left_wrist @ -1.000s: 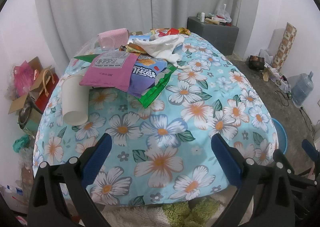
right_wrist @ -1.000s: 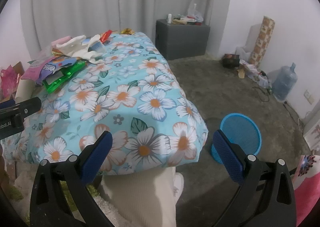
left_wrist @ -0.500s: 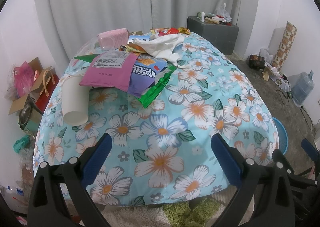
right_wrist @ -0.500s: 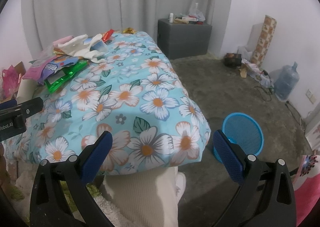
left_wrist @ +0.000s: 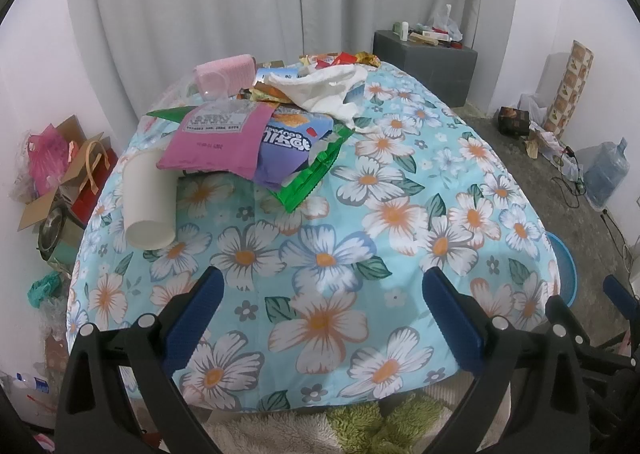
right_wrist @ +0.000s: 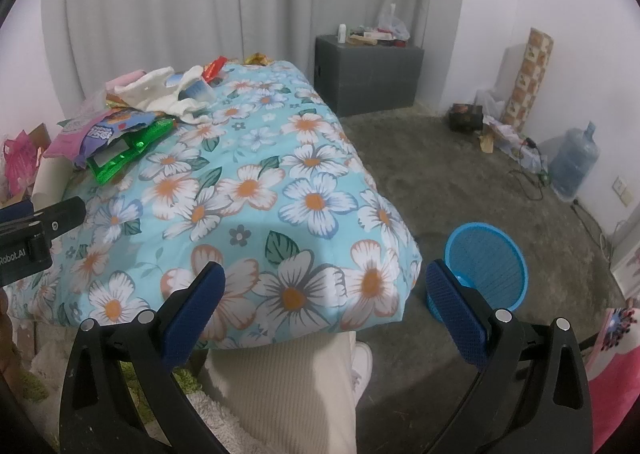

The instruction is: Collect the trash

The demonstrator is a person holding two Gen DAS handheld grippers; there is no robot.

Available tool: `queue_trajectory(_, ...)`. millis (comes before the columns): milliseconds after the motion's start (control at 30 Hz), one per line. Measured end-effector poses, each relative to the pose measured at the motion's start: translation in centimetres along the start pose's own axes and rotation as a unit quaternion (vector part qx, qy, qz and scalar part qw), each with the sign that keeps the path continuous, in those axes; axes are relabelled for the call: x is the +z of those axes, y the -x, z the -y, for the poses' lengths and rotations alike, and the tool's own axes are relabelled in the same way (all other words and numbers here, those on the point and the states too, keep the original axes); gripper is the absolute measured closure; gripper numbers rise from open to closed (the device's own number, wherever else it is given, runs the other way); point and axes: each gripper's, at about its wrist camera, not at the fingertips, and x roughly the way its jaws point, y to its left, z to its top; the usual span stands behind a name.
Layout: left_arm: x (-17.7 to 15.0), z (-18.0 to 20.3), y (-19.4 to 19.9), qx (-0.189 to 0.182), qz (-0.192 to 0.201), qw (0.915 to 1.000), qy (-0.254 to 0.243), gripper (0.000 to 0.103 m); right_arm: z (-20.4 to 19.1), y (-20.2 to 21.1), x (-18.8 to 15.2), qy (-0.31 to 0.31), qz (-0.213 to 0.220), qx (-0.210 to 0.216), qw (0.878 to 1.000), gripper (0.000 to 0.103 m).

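A pile of trash lies at the far left of the flowered table: a white paper cup on its side, a pink packet, a purple snack bag, a green foil wrapper, crumpled white paper and small red and gold wrappers behind. My left gripper hovers open over the table's near end, empty. The right gripper is open and empty above the table's near right corner. A blue basket stands on the floor right of the table.
A grey cabinet with bottles stands against the back curtain. A water jug, cables and a patterned roll line the right wall. Boxes and bags crowd the floor left of the table. A person's leg is below the table edge.
The right gripper has shifted slightly, so the table corner and blue basket sit a little lower and nearer in its view. The left gripper has barely moved. Both stay open.
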Motion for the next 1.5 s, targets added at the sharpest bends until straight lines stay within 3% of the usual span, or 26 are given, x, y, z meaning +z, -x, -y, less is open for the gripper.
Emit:
queue_trajectory(633, -1.1, -1.4, -0.2, 0.004, 0.007, 1.0, -0.003, 0.006, -0.7, -0.5, 0.2, 0.008, 0.006, -0.008, 1.0, 0.007)
queue_trajectory(867, -1.5, -7.8, -1.0, 0.019, 0.004, 0.9996, 0.022, 0.006, -3.3, -0.4, 2.0, 0.038, 0.05, -0.01, 0.998, 0.007)
queue_trajectory(967, -1.5, -10.8, -0.2, 0.015, 0.03, 0.9991, 0.025, 0.006, -5.3, -0.4, 2.9, 0.058, 0.067, 0.007, 0.996, 0.007)
queue_trajectory(1067, -1.1, -13.7, 0.8, -0.026, 0.08, 0.996, 0.032, 0.006, -7.1, -0.6, 3.7, 0.07, 0.073, 0.04, 0.994, 0.007)
queue_trajectory(1133, -0.9, -16.4, 1.1, -0.064, 0.1, 0.9909, 0.064, 0.006, -8.0, -0.7, 4.0, 0.073, 0.076, 0.06, 0.993, 0.007)
queue_trajectory(1267, 0.4, -19.9, -0.3, -0.086, 0.078, 0.9856, 0.123, 0.006, -9.4, -0.8, 5.0, 0.074, 0.081, 0.085, 0.99, 0.007)
queue_trajectory(1367, 1.3, -21.6, -2.2, -0.078, 0.065, 0.9836, 0.149, 0.006, -9.7, -0.7, 5.7, 0.067, 0.078, 0.092, 0.99, 0.007)
queue_trajectory(1500, 2.5, -22.4, -4.9, -0.085, 0.041, 0.9836, 0.154, 0.006, -9.7, -1.0, 6.7, 0.046, 0.068, 0.105, 0.991, 0.007)
